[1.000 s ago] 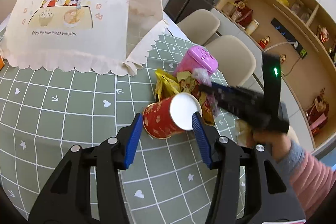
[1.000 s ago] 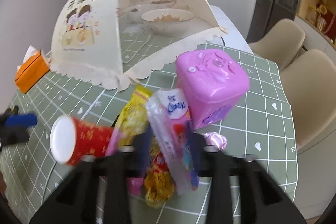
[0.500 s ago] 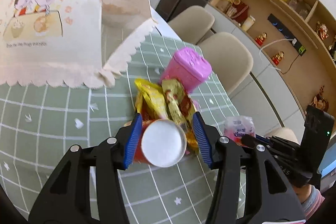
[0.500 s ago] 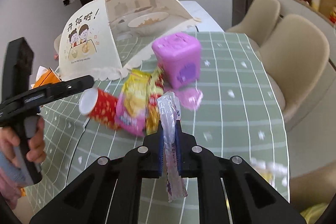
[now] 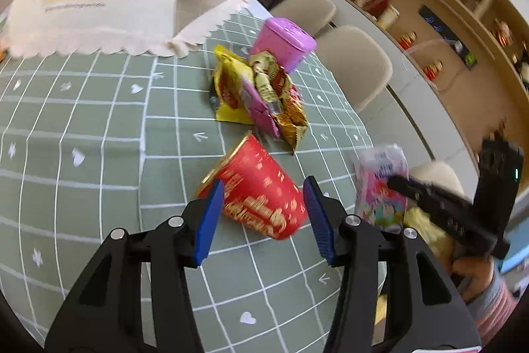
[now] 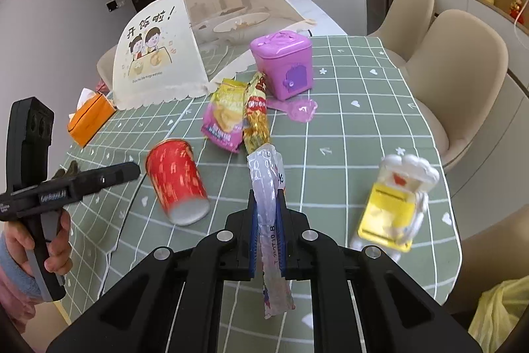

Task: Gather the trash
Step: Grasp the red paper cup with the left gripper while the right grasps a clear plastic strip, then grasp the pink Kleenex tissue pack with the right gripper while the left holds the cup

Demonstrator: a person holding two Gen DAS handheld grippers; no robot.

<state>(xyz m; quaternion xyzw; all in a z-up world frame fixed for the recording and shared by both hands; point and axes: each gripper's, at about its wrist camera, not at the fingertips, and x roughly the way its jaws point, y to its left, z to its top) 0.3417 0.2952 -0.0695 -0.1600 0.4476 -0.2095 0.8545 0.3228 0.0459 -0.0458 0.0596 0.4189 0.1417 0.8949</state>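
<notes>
A red paper cup (image 5: 261, 194) (image 6: 175, 177) lies on its side on the green checked tablecloth (image 5: 99, 154). My left gripper (image 5: 263, 182) (image 6: 134, 169) hovers open by it. In the left wrist view its blue pads frame the cup, with a gap at the right pad. My right gripper (image 6: 267, 200) (image 5: 396, 184) is shut on a small tissue pack (image 6: 266, 174) (image 5: 380, 184), held above the table's near right part. Snack wrappers (image 5: 258, 91) (image 6: 231, 118) are piled beyond the cup.
A pink box (image 6: 284, 68) stands behind the wrappers, with a pink flat piece (image 6: 299, 110) beside it. A mesh food cover (image 6: 172, 48) and an orange tissue box (image 6: 91, 119) sit further left. A yellow-and-white container (image 6: 393, 204) lies near the right edge. A yellow bag (image 6: 496, 313) hangs below that edge, by beige chairs (image 6: 463, 81).
My right gripper closed on the tissue pack and carried it away from the pile toward the table's right edge. The cup now shows its side to my left gripper, farther from the wrappers.
</notes>
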